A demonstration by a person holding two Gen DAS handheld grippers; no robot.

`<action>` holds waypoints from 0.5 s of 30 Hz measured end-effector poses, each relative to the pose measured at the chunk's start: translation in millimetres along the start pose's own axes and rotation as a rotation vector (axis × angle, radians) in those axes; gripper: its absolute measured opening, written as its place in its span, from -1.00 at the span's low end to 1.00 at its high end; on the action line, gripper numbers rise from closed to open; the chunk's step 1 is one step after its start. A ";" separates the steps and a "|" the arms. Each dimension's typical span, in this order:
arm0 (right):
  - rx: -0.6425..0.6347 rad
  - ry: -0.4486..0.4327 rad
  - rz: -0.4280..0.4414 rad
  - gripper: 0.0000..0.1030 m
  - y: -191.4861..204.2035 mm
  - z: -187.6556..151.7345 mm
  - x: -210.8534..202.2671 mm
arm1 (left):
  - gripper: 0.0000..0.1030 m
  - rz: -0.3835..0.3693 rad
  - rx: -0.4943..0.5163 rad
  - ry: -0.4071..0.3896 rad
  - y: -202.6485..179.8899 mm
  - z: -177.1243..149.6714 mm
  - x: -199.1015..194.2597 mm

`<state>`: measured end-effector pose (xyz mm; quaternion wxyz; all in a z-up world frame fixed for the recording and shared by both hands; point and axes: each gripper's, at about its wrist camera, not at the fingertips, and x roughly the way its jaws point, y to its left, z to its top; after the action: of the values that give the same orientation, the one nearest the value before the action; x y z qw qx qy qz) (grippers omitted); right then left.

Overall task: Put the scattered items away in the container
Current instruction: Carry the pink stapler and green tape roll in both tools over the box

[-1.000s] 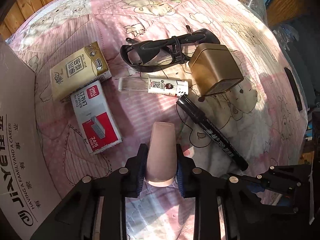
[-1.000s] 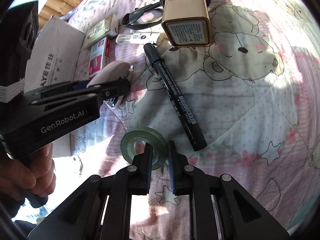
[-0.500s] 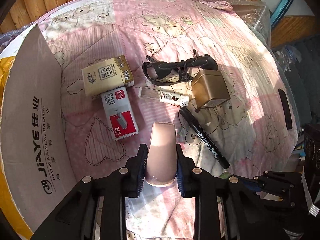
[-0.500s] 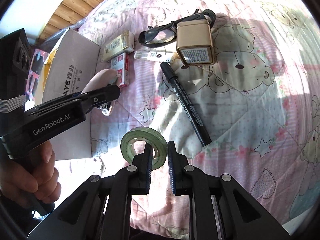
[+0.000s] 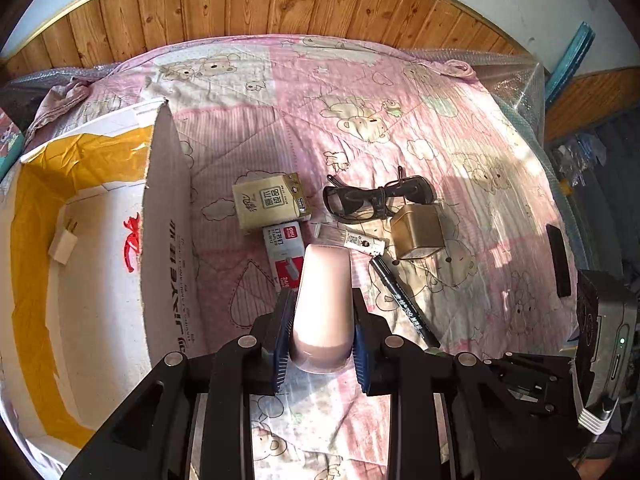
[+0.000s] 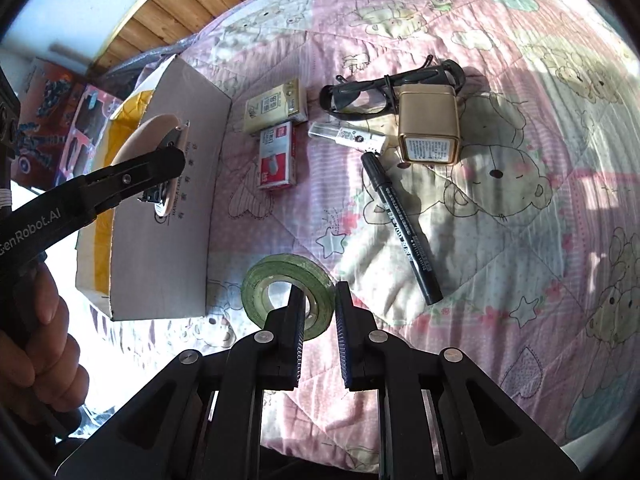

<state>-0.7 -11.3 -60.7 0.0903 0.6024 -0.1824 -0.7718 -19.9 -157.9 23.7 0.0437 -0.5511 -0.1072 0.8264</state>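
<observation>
- Holding a pink stapler (image 5: 322, 304) clamped between its two fingers, the left gripper (image 5: 320, 340) hangs above the pink quilt (image 5: 460, 128), just beside the open cardboard box (image 5: 164, 216) and not yet over it.
- Inside the box, only a white plug (image 5: 63, 243) shows on the floor, so I judge the tidying to be at an early stage.
- Left on the quilt: a tissue pack (image 5: 271, 200), a red staple box (image 5: 285, 248) touching it, dark glasses (image 5: 374, 199), a small tube (image 5: 358, 239), a gold tin (image 5: 417, 232) and a black marker (image 5: 402, 304).
- The right gripper (image 6: 318, 320) is closed on the rim of a green tape roll (image 6: 287, 292), one finger through the hole and one outside; whether the roll is off the quilt I cannot tell.
- Seen from the right wrist, the left gripper reaches in from the left edge with a hand (image 6: 40, 340) around its handle, and the stapler shows in front of the box's outer wall.
- Judging by this, two items are in grip and six more wait.
</observation>
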 end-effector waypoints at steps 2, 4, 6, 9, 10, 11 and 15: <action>-0.018 -0.004 -0.005 -0.71 5.1 0.5 -3.4 | -0.47 0.001 -0.015 -0.017 4.0 -0.5 -7.6; -0.029 -0.005 -0.005 -0.71 9.1 0.2 -7.3 | -0.47 -0.002 -0.025 -0.034 6.7 -1.5 -15.8; -0.048 -0.008 -0.006 -0.71 14.8 1.5 -9.4 | -0.47 0.002 -0.033 -0.057 8.5 -2.5 -25.1; -0.071 -0.010 -0.009 -0.71 22.1 2.9 -12.3 | -0.47 0.004 -0.053 -0.085 13.3 -4.1 -37.8; -0.081 -0.012 -0.008 -0.71 24.8 3.6 -12.9 | -0.47 0.007 -0.057 -0.094 14.9 -4.8 -41.6; -0.091 -0.012 -0.008 -0.71 27.7 4.2 -13.3 | -0.47 0.011 -0.065 -0.102 17.0 -5.8 -45.1; -0.130 -0.018 -0.003 -0.71 40.6 5.8 -18.2 | -0.47 0.024 -0.090 -0.135 24.8 -10.5 -60.5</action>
<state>-4.8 -41.0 -27.3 0.1266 0.5886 -0.1319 -0.7875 14.4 -192.1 68.8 0.0018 -0.4968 -0.1402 0.8565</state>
